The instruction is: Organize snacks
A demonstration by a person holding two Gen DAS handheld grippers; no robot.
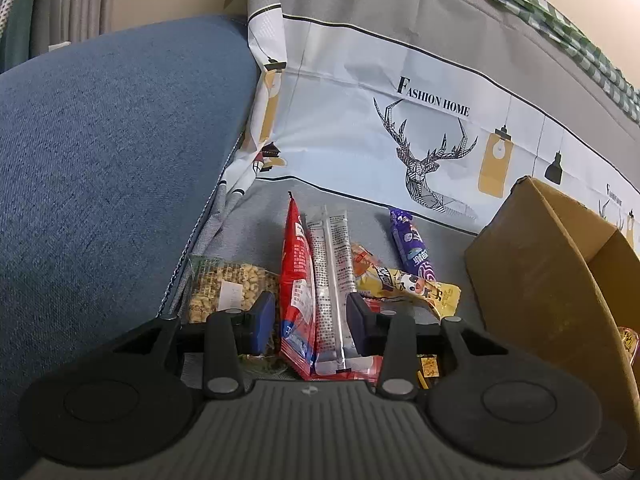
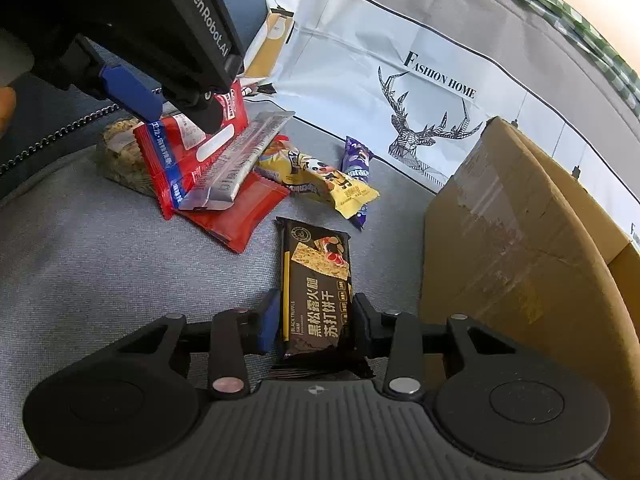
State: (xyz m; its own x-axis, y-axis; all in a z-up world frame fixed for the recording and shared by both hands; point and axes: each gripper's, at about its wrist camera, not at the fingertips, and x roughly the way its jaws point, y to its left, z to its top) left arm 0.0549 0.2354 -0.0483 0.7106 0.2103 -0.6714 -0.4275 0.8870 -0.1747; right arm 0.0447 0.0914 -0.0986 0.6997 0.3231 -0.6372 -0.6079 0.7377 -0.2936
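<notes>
On the grey seat (image 2: 100, 260) lies a pile of snacks. My left gripper (image 1: 311, 320) is shut on a red packet (image 1: 298, 280) and a silver packet (image 1: 334, 280), which stand on edge between its pads. The right wrist view shows that gripper (image 2: 184, 116) above the same red packet (image 2: 176, 152) and silver packet (image 2: 236, 160). My right gripper (image 2: 314, 320) is shut on a black cracker packet (image 2: 316, 280), pads against both long edges. A peanut bag (image 1: 224, 288), a yellow packet (image 2: 332, 184), a purple packet (image 2: 358, 160) and a second red packet (image 2: 244, 216) lie loose.
An open cardboard box (image 2: 500, 240) stands to the right of the snacks, close to my right gripper. A blue cushion (image 1: 100, 160) rises on the left. A deer-print cloth (image 1: 400, 120) covers the backrest behind the pile.
</notes>
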